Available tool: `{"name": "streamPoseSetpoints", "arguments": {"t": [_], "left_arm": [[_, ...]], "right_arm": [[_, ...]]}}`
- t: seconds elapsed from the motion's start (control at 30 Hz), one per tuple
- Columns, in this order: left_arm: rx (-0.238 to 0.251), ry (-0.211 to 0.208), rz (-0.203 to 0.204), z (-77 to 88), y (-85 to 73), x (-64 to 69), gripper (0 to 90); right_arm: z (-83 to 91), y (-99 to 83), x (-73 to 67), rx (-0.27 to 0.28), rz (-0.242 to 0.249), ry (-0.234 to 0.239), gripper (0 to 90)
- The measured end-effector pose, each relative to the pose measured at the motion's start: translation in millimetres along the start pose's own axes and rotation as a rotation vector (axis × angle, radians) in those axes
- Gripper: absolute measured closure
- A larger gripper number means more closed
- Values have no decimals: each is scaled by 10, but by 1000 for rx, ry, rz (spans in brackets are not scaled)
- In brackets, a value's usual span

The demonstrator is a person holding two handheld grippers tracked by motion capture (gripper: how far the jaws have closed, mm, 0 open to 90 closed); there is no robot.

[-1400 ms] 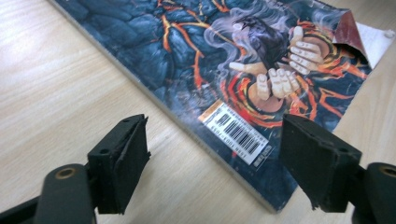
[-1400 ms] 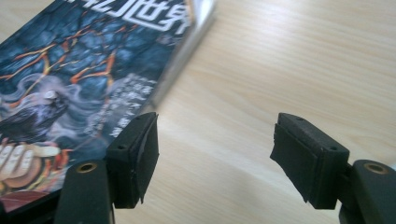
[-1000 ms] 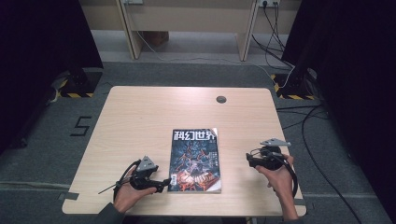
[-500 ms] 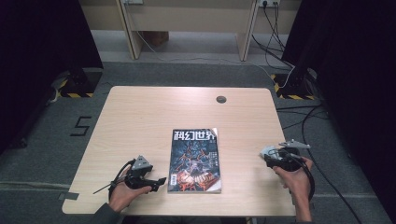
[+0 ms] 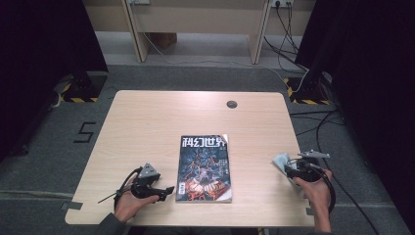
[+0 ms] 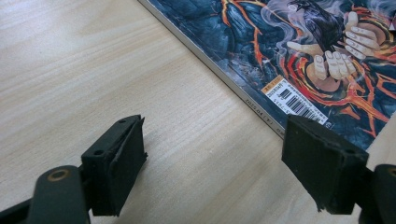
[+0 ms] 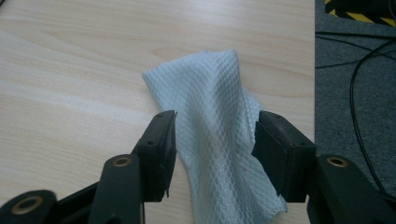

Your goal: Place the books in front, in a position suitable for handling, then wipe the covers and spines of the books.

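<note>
The cloth (image 7: 219, 135) lay at the table's (image 5: 147, 127) 4 o'clock edge, between the right gripper's (image 7: 212, 154) closing, not yet pinching jaws; best squeezed mid-fold, then lifted. The left gripper (image 6: 219, 172) sat spread beside the magazine (image 5: 204, 169)

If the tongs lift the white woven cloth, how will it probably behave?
The white woven cloth lies folded and rumpled on the wooden table, so it probably droops limply. It looks thin, likely light. Its mesh texture should resist slipping between the right tongs.
</note>
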State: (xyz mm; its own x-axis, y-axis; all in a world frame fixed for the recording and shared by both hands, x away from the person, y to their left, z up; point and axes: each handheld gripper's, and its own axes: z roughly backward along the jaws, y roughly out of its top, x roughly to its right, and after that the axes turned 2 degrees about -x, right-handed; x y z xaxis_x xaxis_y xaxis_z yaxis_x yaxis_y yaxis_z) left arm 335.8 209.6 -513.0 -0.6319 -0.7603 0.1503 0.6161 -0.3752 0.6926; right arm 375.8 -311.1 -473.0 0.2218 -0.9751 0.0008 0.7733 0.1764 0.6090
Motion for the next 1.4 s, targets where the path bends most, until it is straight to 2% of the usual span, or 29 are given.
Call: {"name": "streamPoseSetpoints", "arguments": {"t": [0.3,0.5,0.6,0.7,0.83,0.97,1.03,1.1,1.13,1.17,1.2,1.23,1.27,1.3,1.33,1.37,1.4], "left_arm": [[2,-2,-3,-14,6,19,207],[20,-23,-25,-57,32,100,211],[26,-49,-41,-100,43,181,217],[21,-64,-51,-145,55,237,226],[24,-77,-75,-193,82,302,249],[36,-86,-88,-229,96,359,299],[36,-82,-94,-234,100,392,304],[30,-78,-96,-240,112,405,303],[28,-80,-97,-247,119,413,303],[26,-79,-105,-254,129,421,303],[25,-77,-116,-274,148,449,303],[25,-77,-116,-274,148,449,303],[27,-76,-114,-287,156,466,303],[31,-75,-112,-316,174,503,303],[32,-75,-114,-331,184,520,303],[32,-75,-114,-331,184,520,303],[36,-78,-118,-363,205,553,303]], "right_arm": [[-80,-22,-3,-26,26,10,562],[-179,-52,10,-55,47,24,669],[-176,-54,34,-46,54,31,751],[-168,-47,41,-34,55,32,777],[-141,-23,39,-13,65,29,785],[-57,31,-6,31,56,40,788],[-6,72,-36,61,68,50,788],[51,118,-102,86,74,66,789],[102,177,-210,108,99,79,789],[102,177,-210,108,99,79,789],[130,260,-368,125,142,102,789],[130,260,-368,125,142,102,789],[133,289,-427,130,156,112,789],[125,367,-606,135,188,137,789],[112,404,-703,143,210,140,789],[112,404,-703,143,210,140,789],[83,474,-912,144,260,173,789]]}}
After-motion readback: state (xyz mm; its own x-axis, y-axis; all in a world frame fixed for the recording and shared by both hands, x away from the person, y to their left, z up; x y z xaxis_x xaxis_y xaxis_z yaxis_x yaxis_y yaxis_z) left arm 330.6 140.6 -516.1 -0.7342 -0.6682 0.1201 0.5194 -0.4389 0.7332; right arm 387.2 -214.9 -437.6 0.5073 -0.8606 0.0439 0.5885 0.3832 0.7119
